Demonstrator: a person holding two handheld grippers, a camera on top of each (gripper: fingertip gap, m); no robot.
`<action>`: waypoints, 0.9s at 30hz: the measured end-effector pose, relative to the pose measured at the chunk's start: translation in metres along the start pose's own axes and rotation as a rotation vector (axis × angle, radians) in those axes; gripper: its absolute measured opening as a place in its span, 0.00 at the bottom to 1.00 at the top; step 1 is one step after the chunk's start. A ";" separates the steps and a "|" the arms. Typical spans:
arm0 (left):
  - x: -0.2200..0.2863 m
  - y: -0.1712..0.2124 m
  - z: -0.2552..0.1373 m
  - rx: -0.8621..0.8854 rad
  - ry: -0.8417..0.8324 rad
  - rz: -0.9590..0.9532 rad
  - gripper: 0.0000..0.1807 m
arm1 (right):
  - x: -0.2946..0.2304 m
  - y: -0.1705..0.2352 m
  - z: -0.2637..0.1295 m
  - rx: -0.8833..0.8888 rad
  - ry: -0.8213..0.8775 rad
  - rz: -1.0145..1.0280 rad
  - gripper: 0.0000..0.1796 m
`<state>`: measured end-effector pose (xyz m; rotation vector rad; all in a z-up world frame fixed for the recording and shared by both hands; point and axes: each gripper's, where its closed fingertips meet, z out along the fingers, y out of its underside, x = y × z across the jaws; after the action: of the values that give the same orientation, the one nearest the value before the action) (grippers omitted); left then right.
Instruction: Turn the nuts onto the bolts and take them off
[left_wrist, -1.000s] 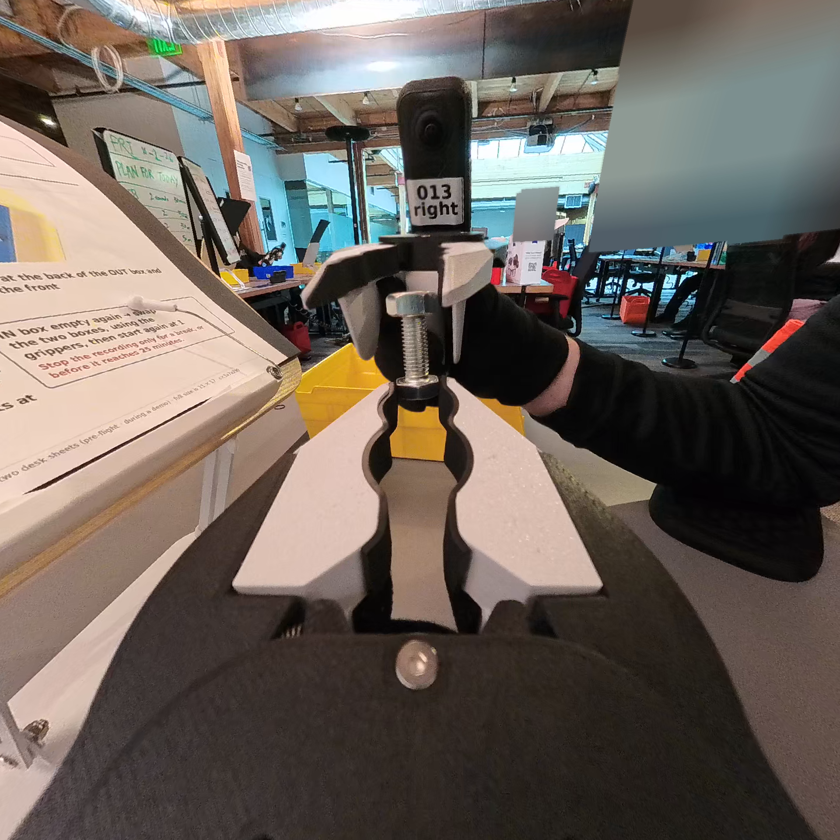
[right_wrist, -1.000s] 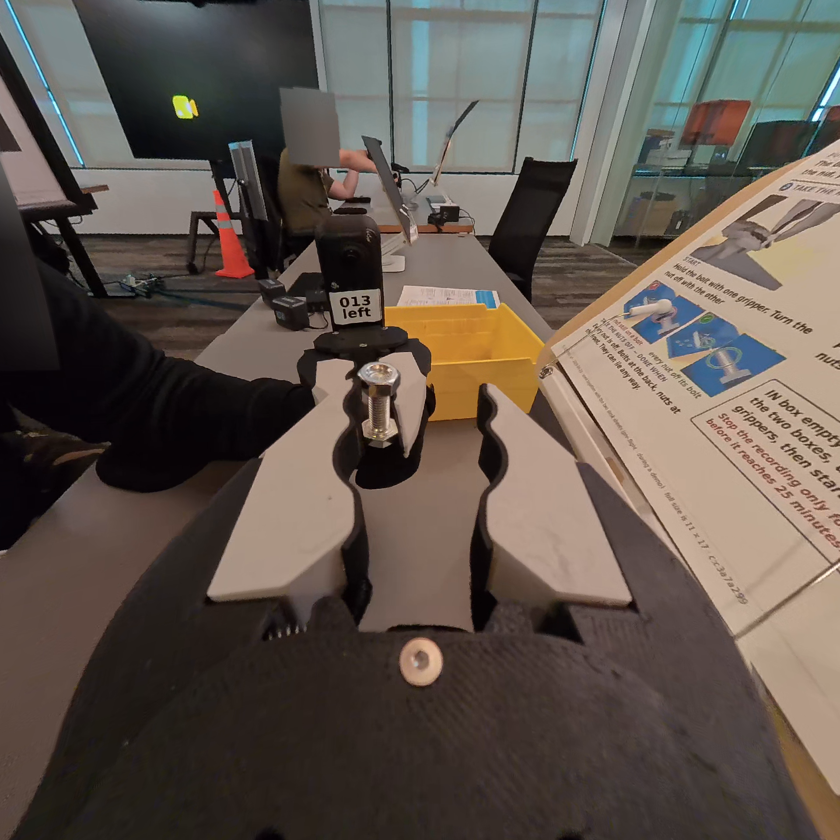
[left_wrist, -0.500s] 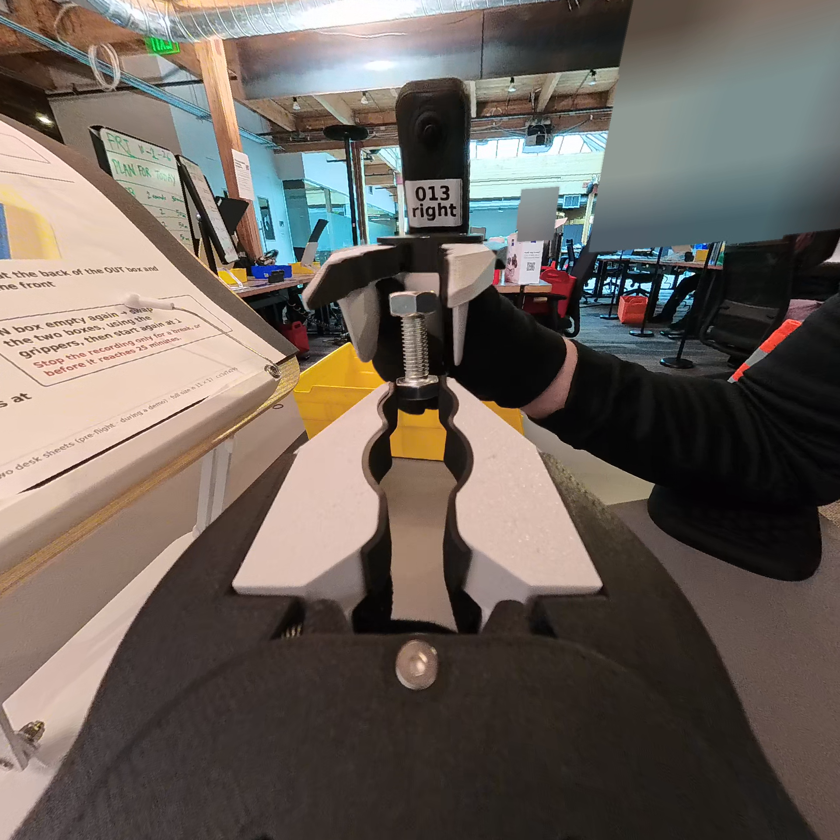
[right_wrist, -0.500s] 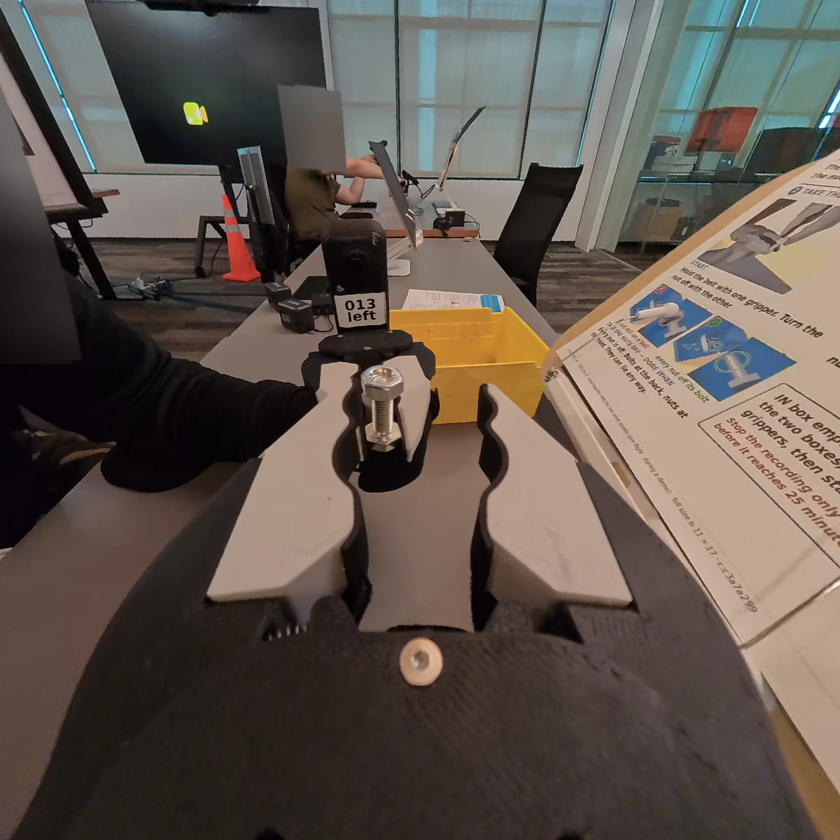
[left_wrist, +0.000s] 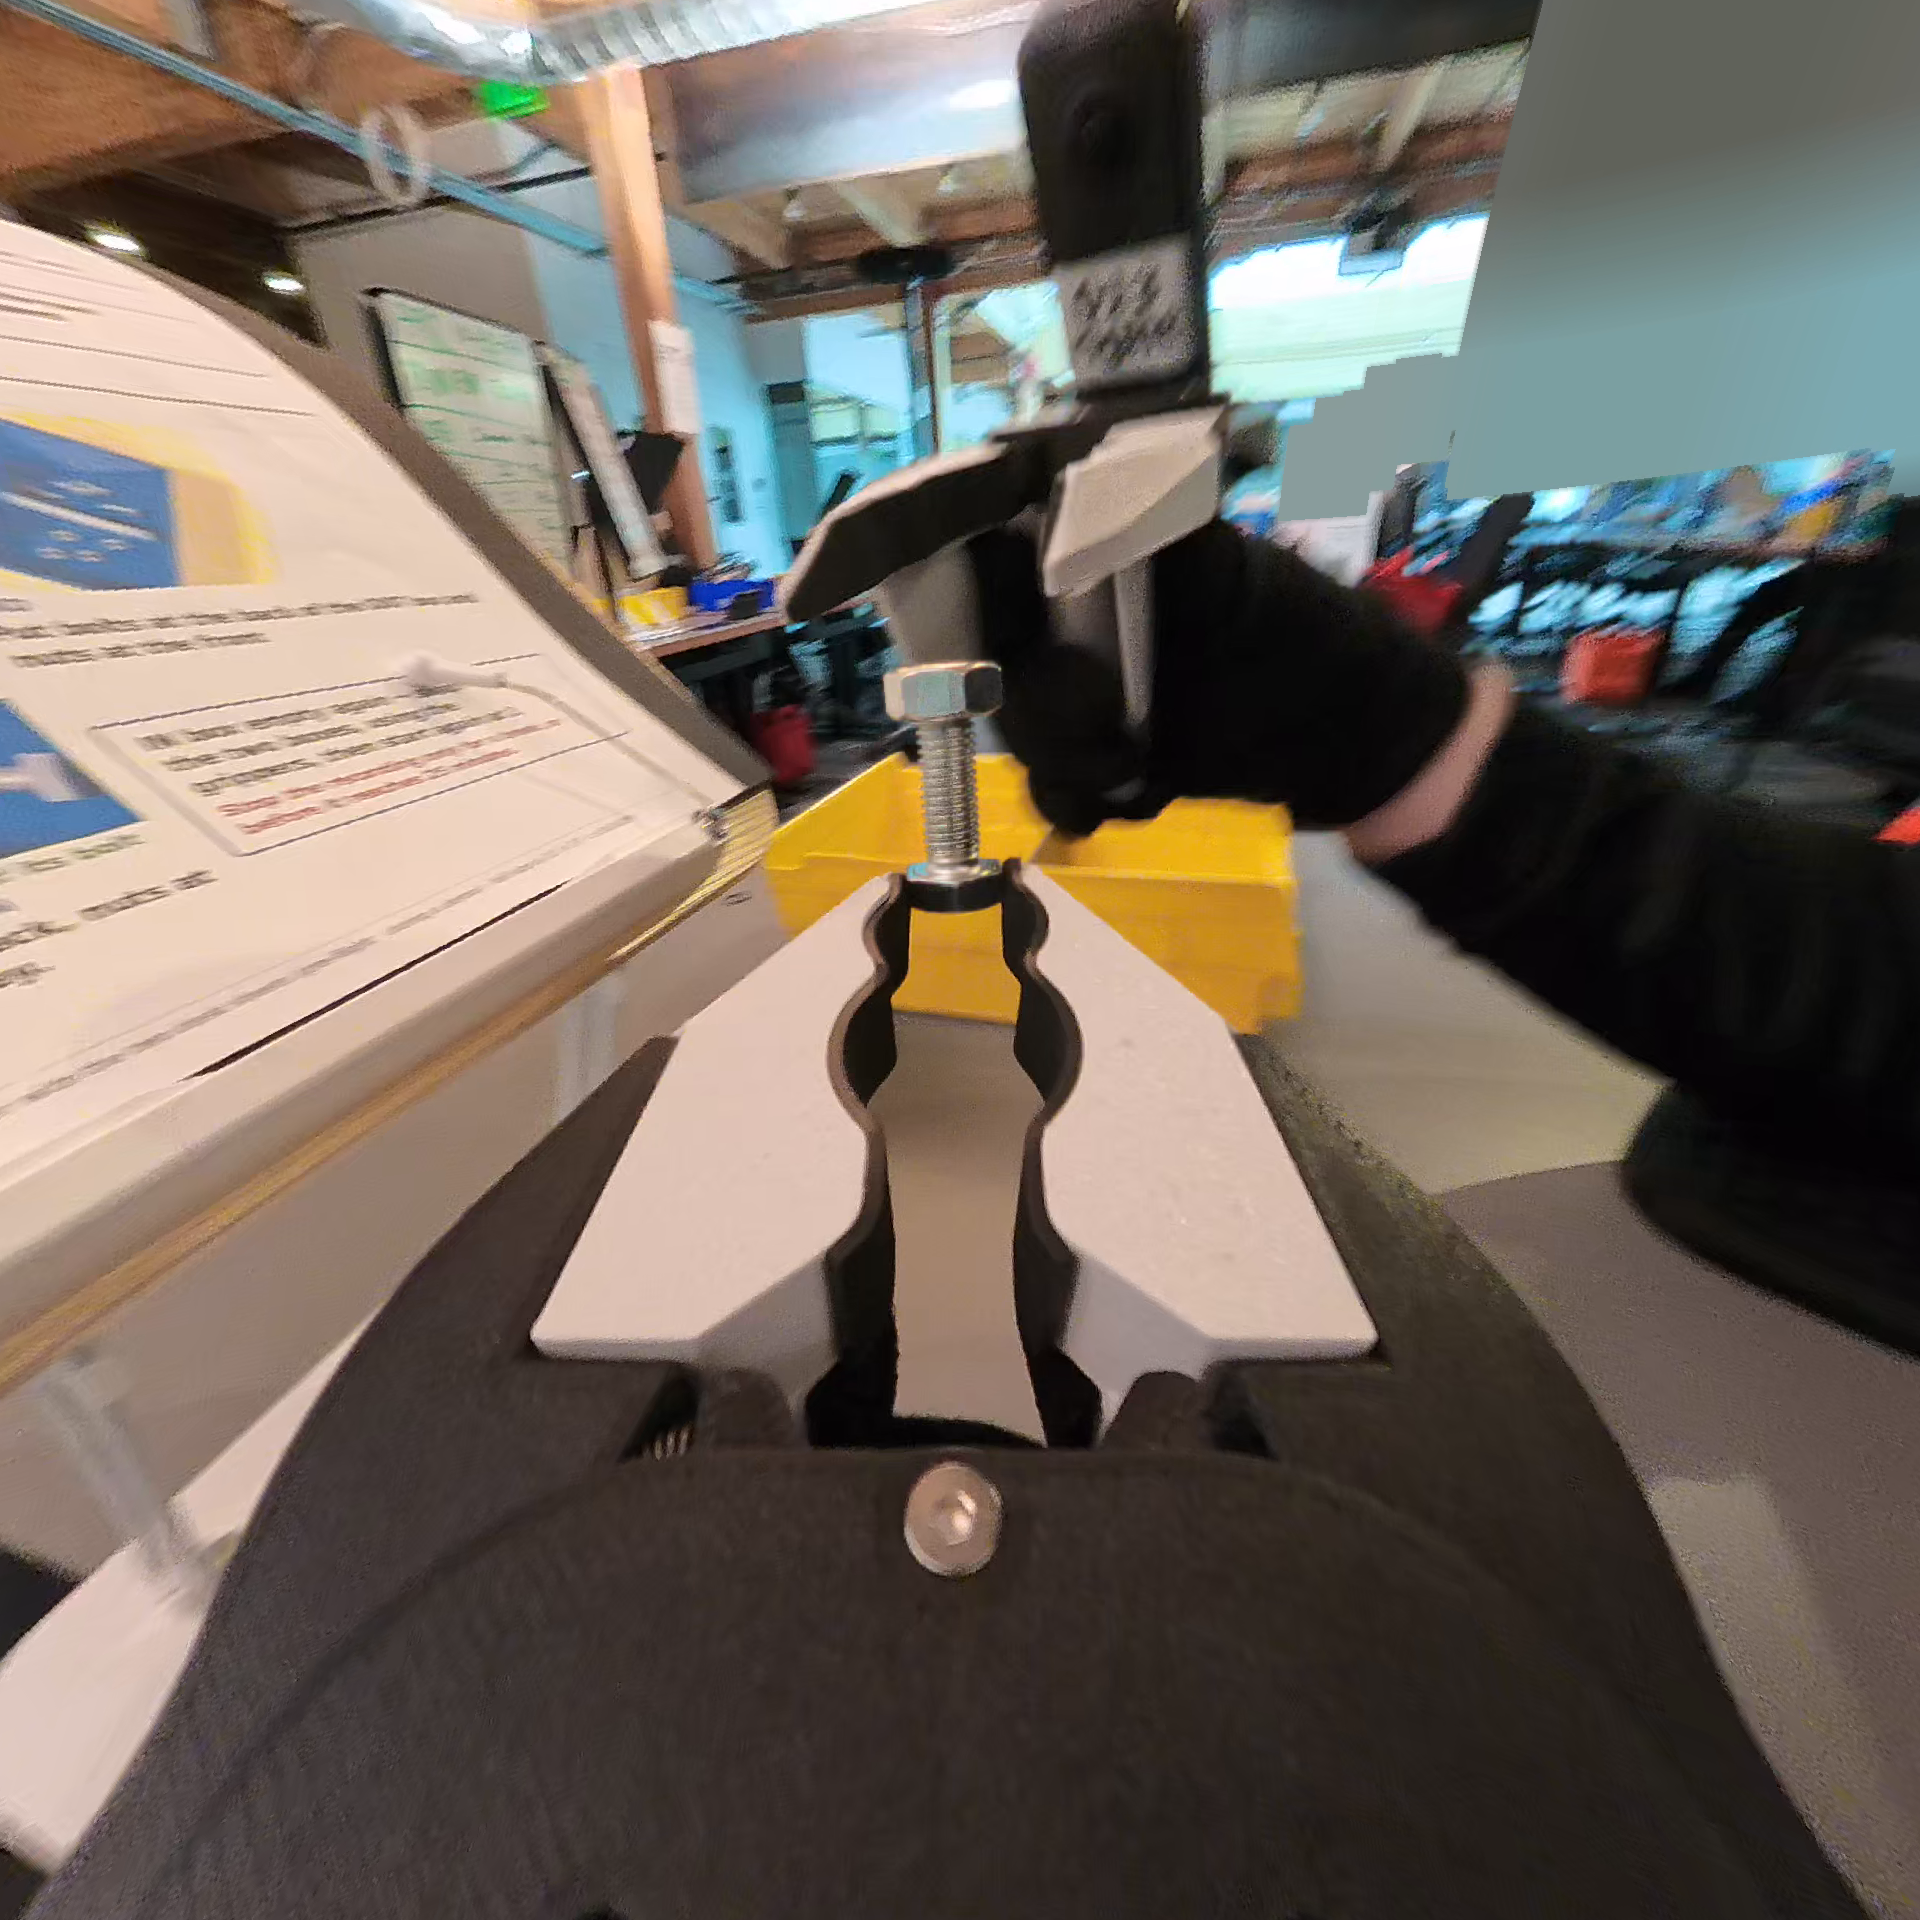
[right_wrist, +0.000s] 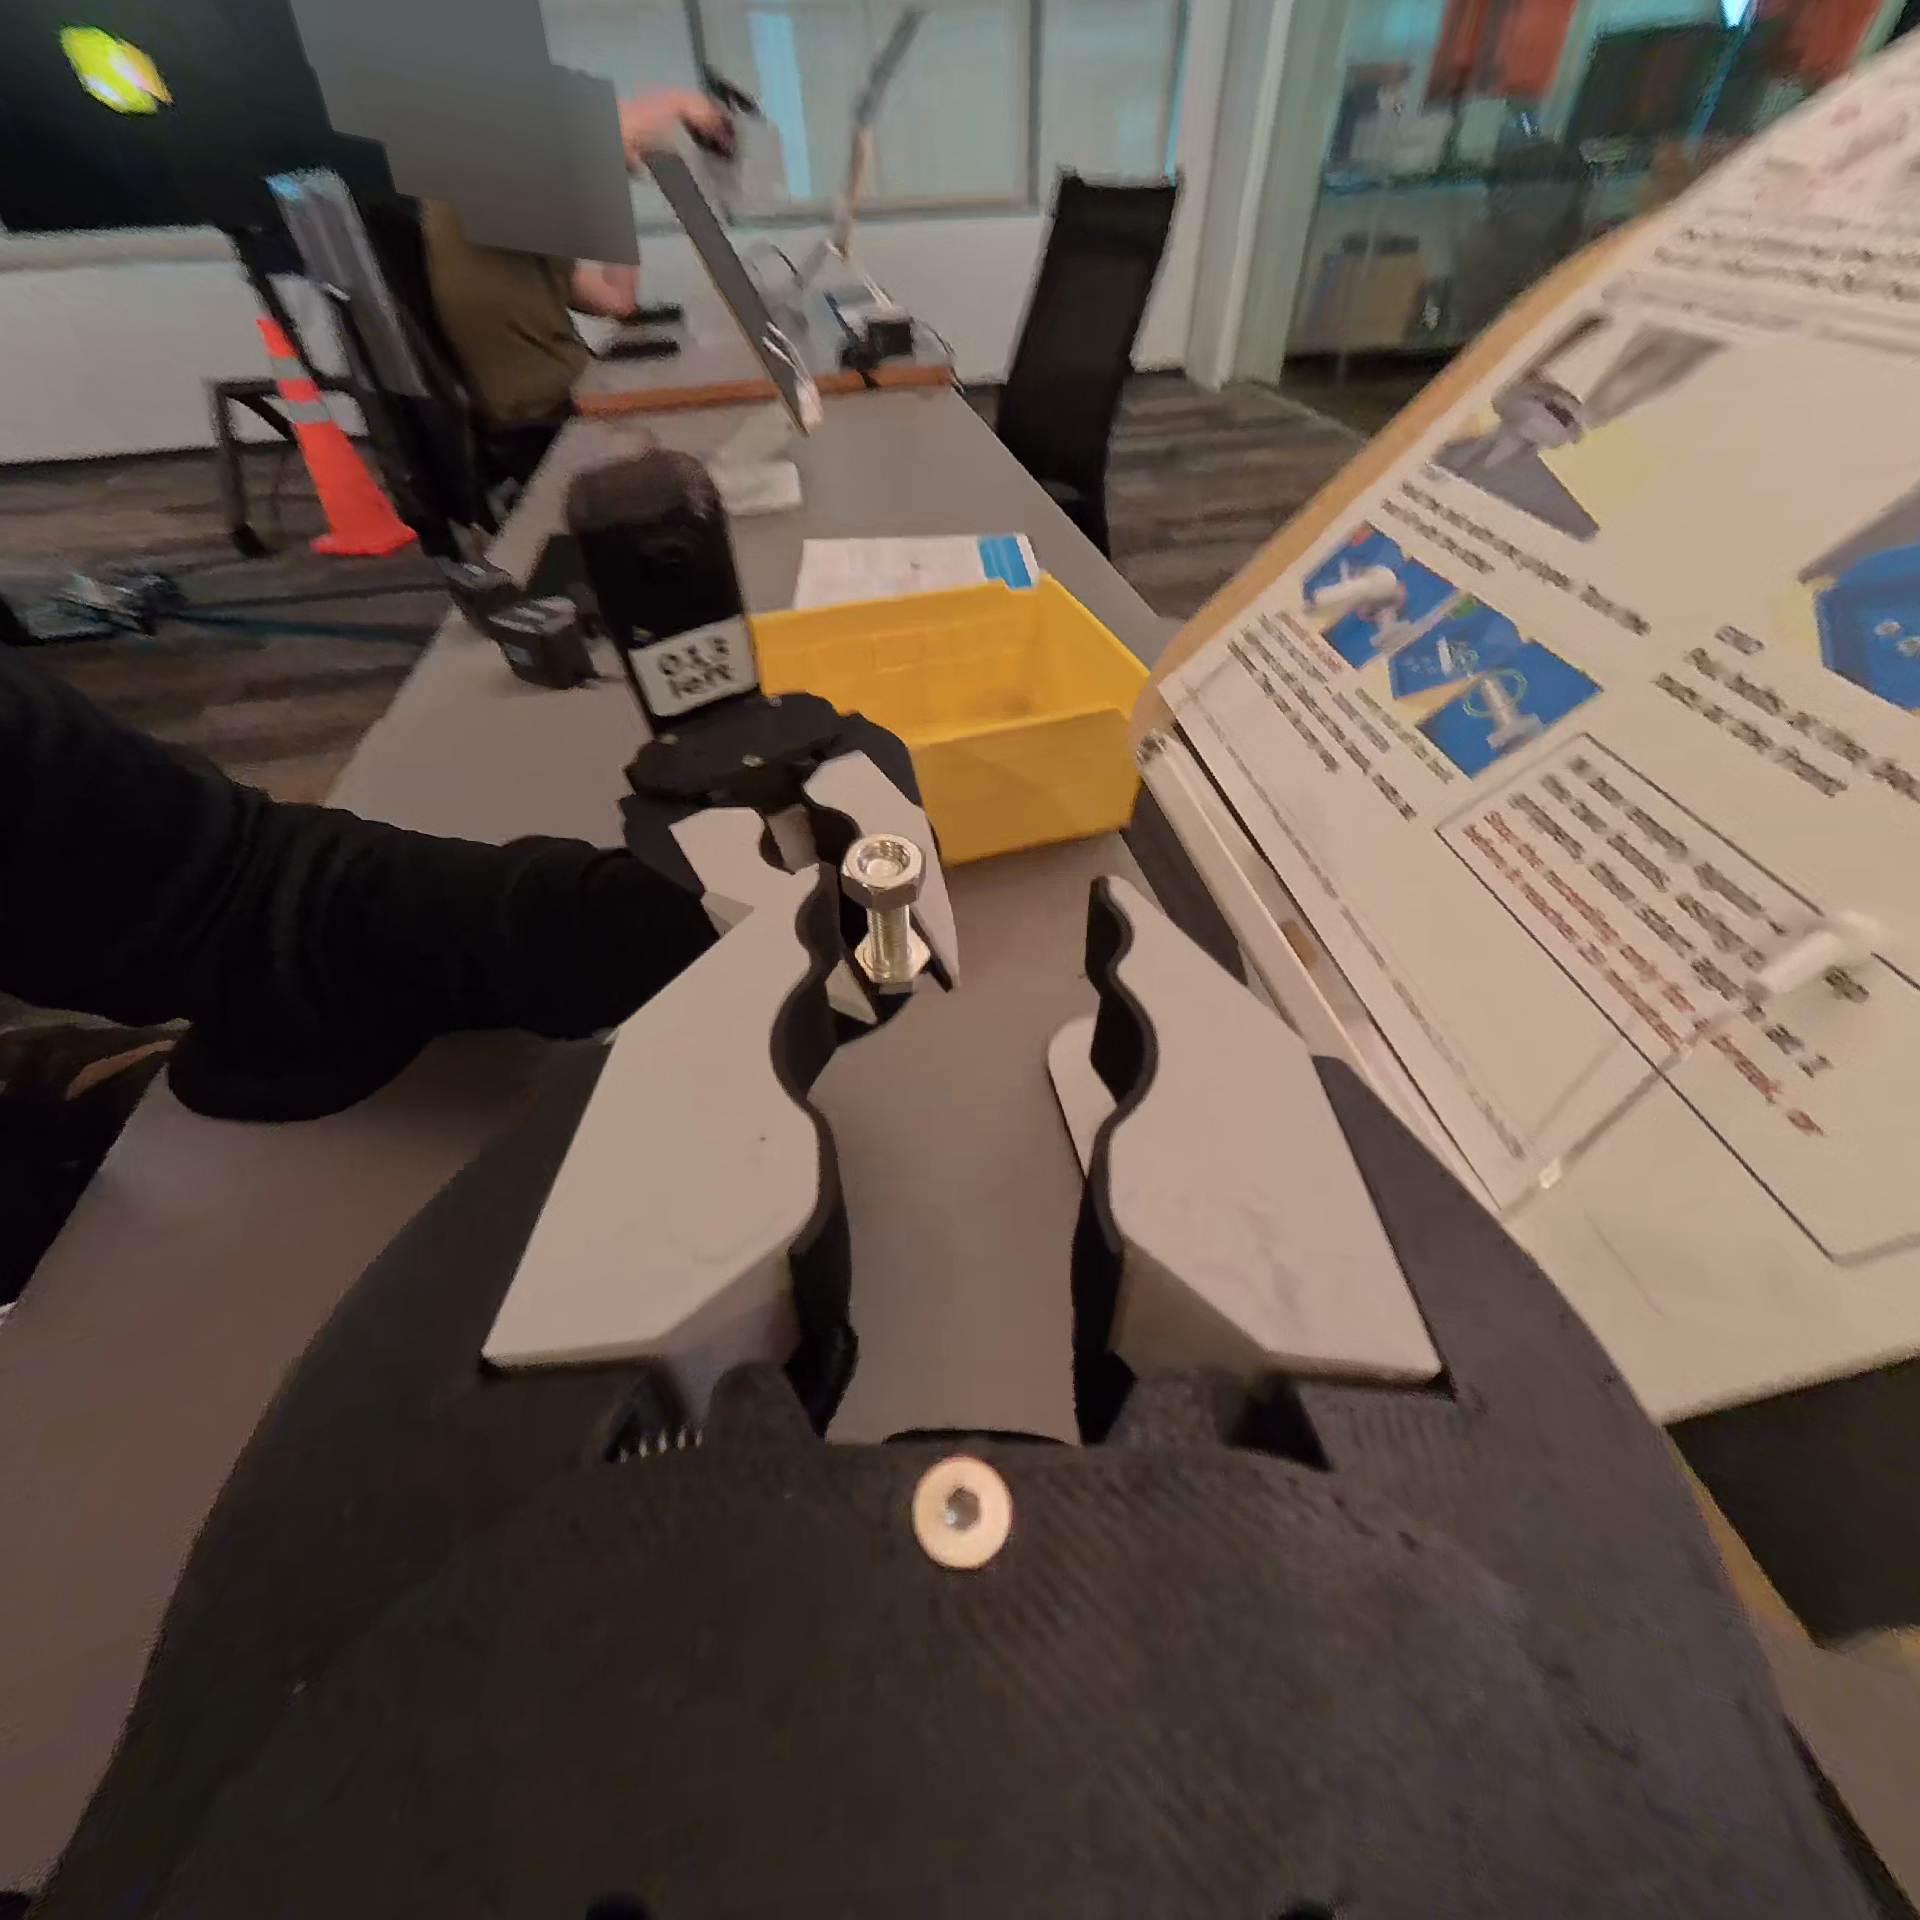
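Left gripper (left_wrist: 954, 896) clamped on nut (left_wrist: 952, 871), bolt (left_wrist: 945, 774) upright at 12 o'clock above fingertips. Right gripper (right_wrist: 951, 935) spread wide, empty. Steel, stiff, small, likely slippery; best gripped across hex head flats.

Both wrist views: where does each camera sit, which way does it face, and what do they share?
Left wrist view: rides the left hand-held gripper, looking along its fingers, shut on the nut; beyond, the right hand-held gripper in a black-gloved hand.
Right wrist view: rides the open right hand-held gripper, facing the left one and a black sleeve.
Shared: the bolt, yellow bin, instruction board.
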<state>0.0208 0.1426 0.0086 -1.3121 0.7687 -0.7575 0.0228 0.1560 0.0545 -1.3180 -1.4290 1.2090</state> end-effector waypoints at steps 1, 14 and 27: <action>-0.003 0.003 0.001 -0.017 -0.031 0.021 0.09 | 0.004 0.004 -0.001 -0.043 0.032 0.016 0.27; -0.019 0.039 0.009 -0.169 -0.220 0.193 0.09 | 0.004 0.047 0.008 -0.314 0.156 0.290 0.25; -0.018 0.048 0.013 -0.235 -0.256 0.297 0.09 | 0.005 0.059 0.014 -0.365 0.164 0.347 0.10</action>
<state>0.0238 0.1697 -0.0364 -1.4302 0.8379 -0.2607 0.0200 0.1583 -0.0067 -1.9340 -1.3804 1.0518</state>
